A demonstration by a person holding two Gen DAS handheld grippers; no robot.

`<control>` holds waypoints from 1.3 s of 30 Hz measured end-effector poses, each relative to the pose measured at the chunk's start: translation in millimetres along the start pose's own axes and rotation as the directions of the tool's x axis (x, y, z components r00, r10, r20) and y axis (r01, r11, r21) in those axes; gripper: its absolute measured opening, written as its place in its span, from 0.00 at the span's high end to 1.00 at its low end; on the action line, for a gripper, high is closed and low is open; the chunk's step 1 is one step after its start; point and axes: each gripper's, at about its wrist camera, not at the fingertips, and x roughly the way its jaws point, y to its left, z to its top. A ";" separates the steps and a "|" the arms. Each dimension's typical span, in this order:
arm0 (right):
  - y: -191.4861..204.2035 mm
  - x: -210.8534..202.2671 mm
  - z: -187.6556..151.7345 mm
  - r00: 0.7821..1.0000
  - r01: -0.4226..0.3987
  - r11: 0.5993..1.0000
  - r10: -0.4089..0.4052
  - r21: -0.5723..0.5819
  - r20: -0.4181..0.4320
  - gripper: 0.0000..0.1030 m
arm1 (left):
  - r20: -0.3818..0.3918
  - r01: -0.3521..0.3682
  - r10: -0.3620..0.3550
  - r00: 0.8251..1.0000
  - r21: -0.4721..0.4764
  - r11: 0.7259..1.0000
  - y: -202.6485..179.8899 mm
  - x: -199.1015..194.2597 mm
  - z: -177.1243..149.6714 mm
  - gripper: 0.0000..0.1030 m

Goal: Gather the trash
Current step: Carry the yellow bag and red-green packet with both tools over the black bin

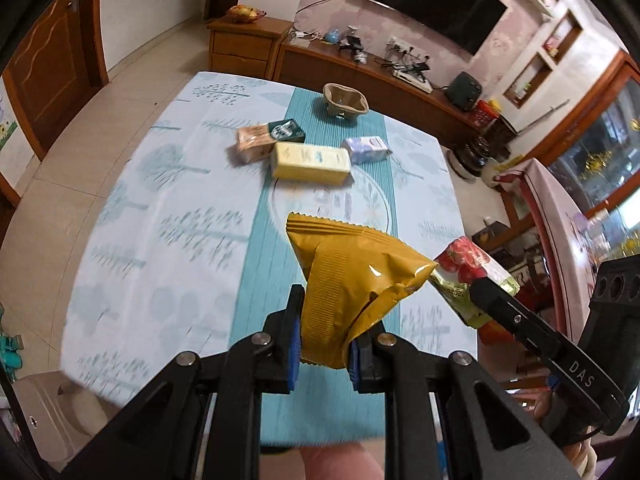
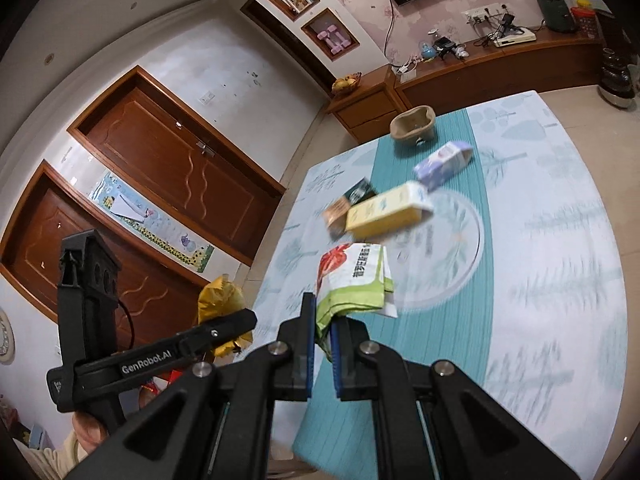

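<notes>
Motion blur is smearing the four cartons on the worktop (image 1: 132,208), hiding their print. One pulp tray (image 1: 345,100) is sitting beyond them. The left claw (image 1: 322,344) is pinching one yellow wrapper (image 1: 352,276); the right claw (image 2: 320,344) is pinching one red-and-green wrapper (image 2: 352,280), both above the worktop's near edge.

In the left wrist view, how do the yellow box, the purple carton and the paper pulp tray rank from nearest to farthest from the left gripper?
Measured from the left gripper:
1. Yellow box, mid-table on the teal runner.
2. Purple carton, just behind it, to the right.
3. Paper pulp tray, at the runner's far end.
</notes>
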 end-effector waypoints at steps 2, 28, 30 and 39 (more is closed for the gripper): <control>14.2 -11.8 -21.3 1.000 0.015 1.000 -0.016 0.007 0.020 0.94 | -0.002 0.011 -0.011 1.000 0.019 1.000 11.8 -17.7 -20.1 0.84; 73.8 -44.2 -260.0 0.968 0.156 0.988 -0.148 0.024 -0.202 0.94 | -0.190 0.005 0.027 0.981 0.168 0.986 50.0 -56.1 -220.1 0.84; 58.8 -36.6 -274.7 0.961 0.162 0.986 -0.149 0.036 -0.234 0.94 | -0.212 0.010 0.026 0.977 0.168 0.986 47.6 -38.8 -234.8 0.84; -22.3 17.9 -340.6 0.901 0.233 0.971 -0.193 0.058 -0.388 0.94 | -0.347 -0.041 0.086 0.934 0.134 0.990 58.3 81.0 -310.9 0.84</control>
